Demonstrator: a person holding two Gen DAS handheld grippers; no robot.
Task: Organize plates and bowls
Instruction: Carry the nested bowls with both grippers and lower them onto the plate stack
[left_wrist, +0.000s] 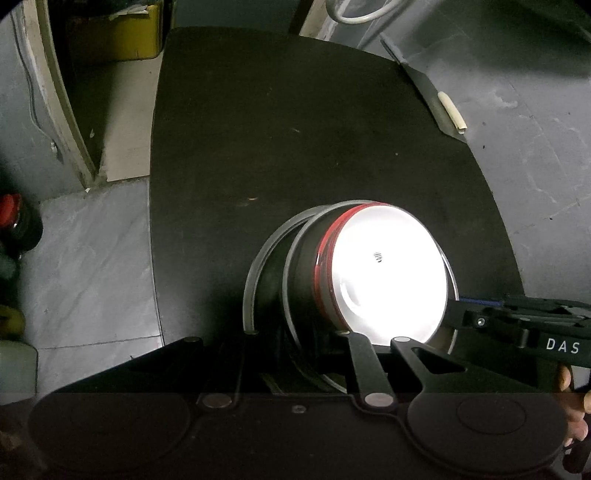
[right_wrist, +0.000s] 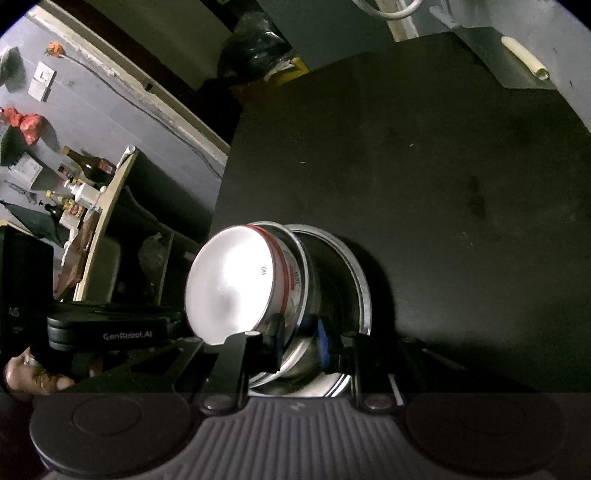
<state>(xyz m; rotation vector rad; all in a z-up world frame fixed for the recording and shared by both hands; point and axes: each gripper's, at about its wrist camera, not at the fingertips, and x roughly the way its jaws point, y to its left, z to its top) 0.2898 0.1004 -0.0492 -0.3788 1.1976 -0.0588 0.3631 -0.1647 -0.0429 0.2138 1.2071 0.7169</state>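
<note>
Left wrist view: left gripper (left_wrist: 295, 354) fingers pinch the steel rims of a nested bowl stack (left_wrist: 369, 280) at lower centre over the dark worktop (left_wrist: 295, 129). Right wrist view: right gripper (right_wrist: 301, 341) fingers pinch the stack's (right_wrist: 258, 284) steel rim at lower centre.

Glossy white bowl (left_wrist: 388, 273) with red band, shiny metal bowls (right_wrist: 332, 280), matt black tabletop (left_wrist: 295, 129)

Home storeroom: bottles (right_wrist: 88, 168) on shelf (right_wrist: 110, 206), tiled floor (left_wrist: 92, 266).
</note>
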